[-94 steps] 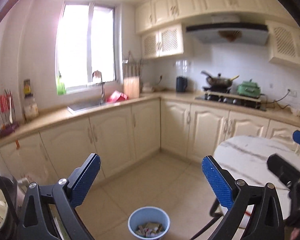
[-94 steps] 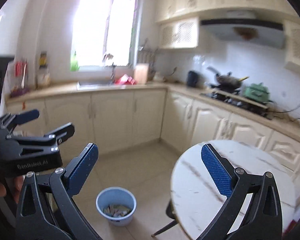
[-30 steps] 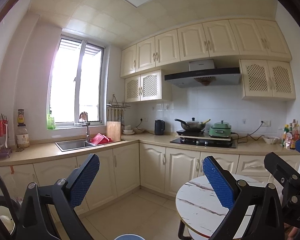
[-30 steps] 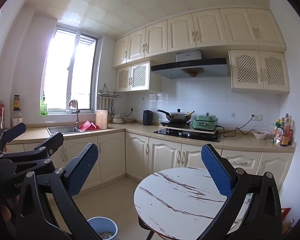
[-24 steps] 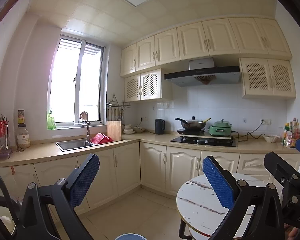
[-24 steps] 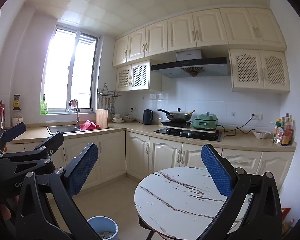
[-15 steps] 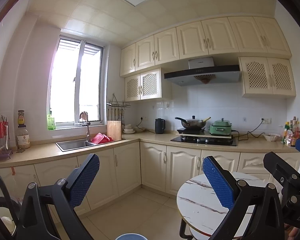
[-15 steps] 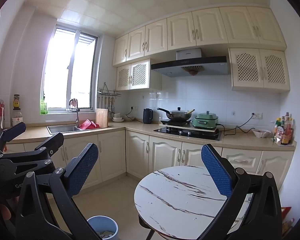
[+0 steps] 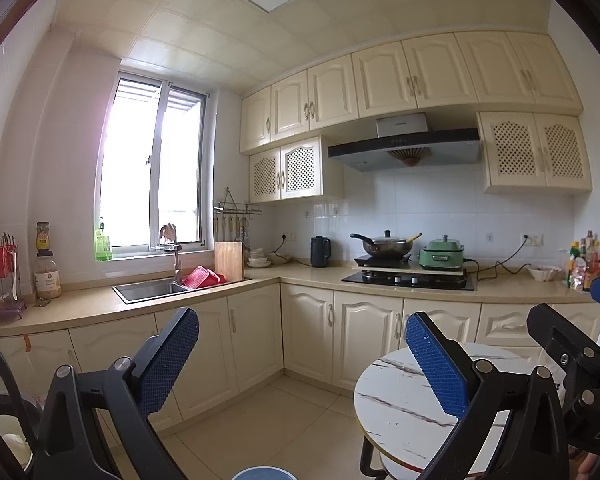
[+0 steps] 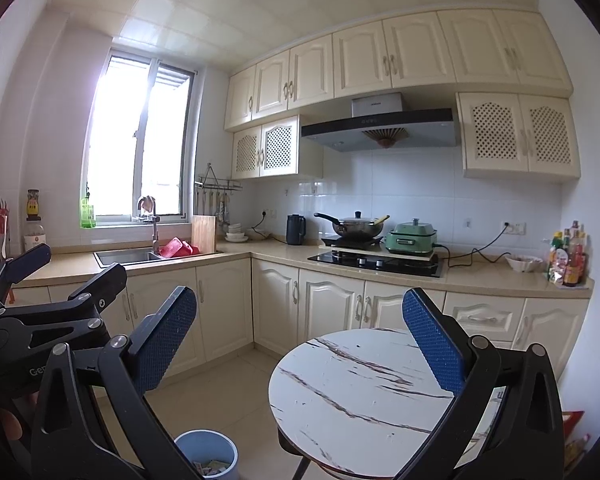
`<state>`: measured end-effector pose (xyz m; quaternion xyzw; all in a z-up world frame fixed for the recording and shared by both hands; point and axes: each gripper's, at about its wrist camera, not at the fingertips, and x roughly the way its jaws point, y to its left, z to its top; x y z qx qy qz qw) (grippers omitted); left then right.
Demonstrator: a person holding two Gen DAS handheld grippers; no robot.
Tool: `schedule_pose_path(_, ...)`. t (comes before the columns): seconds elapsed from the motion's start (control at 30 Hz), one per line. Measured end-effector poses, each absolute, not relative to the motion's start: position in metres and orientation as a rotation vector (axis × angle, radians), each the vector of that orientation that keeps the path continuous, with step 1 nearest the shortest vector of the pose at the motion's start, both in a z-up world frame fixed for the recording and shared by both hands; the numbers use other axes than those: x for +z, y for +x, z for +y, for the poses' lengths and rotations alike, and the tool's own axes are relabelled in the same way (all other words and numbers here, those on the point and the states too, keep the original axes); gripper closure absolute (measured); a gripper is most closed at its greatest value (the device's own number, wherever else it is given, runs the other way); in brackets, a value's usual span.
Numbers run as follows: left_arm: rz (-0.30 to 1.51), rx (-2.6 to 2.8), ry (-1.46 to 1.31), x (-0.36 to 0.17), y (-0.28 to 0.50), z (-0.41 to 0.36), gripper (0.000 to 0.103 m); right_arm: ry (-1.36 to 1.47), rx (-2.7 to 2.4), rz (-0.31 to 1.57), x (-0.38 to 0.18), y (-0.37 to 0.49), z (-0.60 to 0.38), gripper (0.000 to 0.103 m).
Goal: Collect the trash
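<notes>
A cream-cabinet kitchen with a tiled floor fills both views. Nearest, at the bottom of each frame, the left gripper (image 9: 300,364) and right gripper (image 10: 300,340) are held level with fingers spread wide and nothing between them. Just beyond, at the lower centre of the right wrist view, the blue trash bin (image 10: 206,454) stands on the floor beside the round marble table (image 10: 364,396), whose visible top is bare. In the bin lie small scraps of paper-like trash (image 10: 211,466), flat and pale, too small to make out further. In the left wrist view only the bin's rim peeks in at the bottom edge. Farther back, the counter carries a sink (image 10: 126,257), a wok (image 10: 354,228) and a green cooker (image 10: 411,237).

No loose trash shows anywhere outside the bin, so, judging from here, a gripper aimed low could knock the light bin over and spill it.
</notes>
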<state>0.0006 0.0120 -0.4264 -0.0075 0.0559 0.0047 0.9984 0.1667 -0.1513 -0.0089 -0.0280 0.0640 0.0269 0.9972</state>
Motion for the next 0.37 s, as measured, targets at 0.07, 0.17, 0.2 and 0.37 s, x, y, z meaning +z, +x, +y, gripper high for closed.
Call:
schedule_pose_path(0.07, 0.112, 0.009, -0.013, -0.421, 0.001, 0.015, 0.001, -0.054, 0.053, 0.128, -0.009, 0.167, -0.152, 0.0)
schedule_pose_path(0.17, 0.112, 0.008, -0.01, -0.415, 0.001, 0.018, 0.001, -0.052, 0.052, 0.13, -0.011, 0.167, -0.153, 0.0)
schedule_pose_path(0.2, 0.112, 0.009, -0.01, -0.413, 0.002, 0.018, 0.001, -0.05, 0.052, 0.131, -0.011, 0.167, -0.153, 0.0)
schedule_pose_path(0.37, 0.113, 0.007, -0.007, -0.408, 0.004, 0.019, 0.001, -0.043, 0.05, 0.131, -0.013, 0.167, -0.157, 0.0)
